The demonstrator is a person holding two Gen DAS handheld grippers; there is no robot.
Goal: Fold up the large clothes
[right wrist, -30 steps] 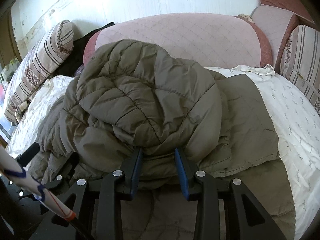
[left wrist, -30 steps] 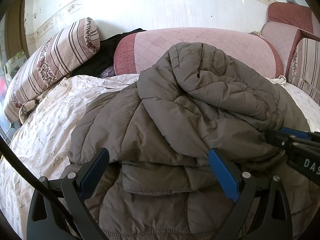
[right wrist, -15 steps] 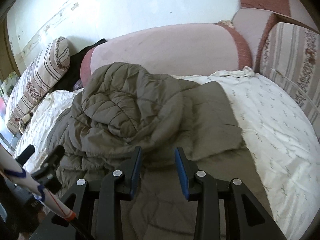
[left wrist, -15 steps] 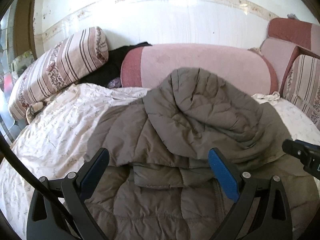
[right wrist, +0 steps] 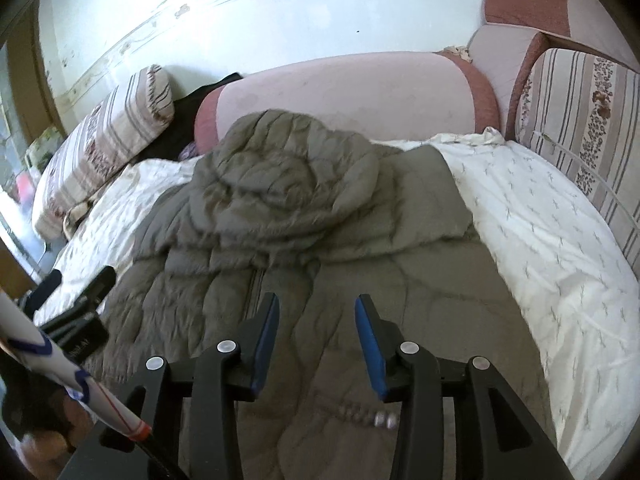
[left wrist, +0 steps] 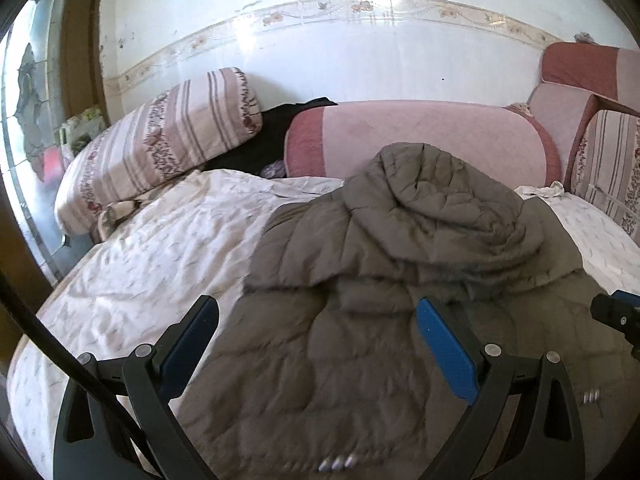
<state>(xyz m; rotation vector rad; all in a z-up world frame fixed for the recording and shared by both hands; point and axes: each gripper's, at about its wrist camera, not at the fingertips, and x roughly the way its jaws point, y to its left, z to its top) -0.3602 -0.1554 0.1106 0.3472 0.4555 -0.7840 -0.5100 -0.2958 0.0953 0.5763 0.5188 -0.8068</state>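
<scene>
My left gripper [left wrist: 316,344] and right gripper [right wrist: 316,344] both tilt downward above the quilted jacket [left wrist: 400,248], bunched toward 12 o'clock on the bed [right wrist: 540,232]. Left jaws wide open, empty; right jaws, just opening, grip nothing.

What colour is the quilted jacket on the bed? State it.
Grey-brown (taupe) jacket, clearest in the right wrist view.

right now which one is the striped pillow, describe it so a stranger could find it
Start at the bed with the white floral-print sheet and go to its far left corner by the wall. There the long striped bolster pillow leans, left of the pink-and-red quilted cushion. Its dark stripes and floral bands set it apart from that plain pink cushion and the grey-brown quilted puffer coat.
</scene>
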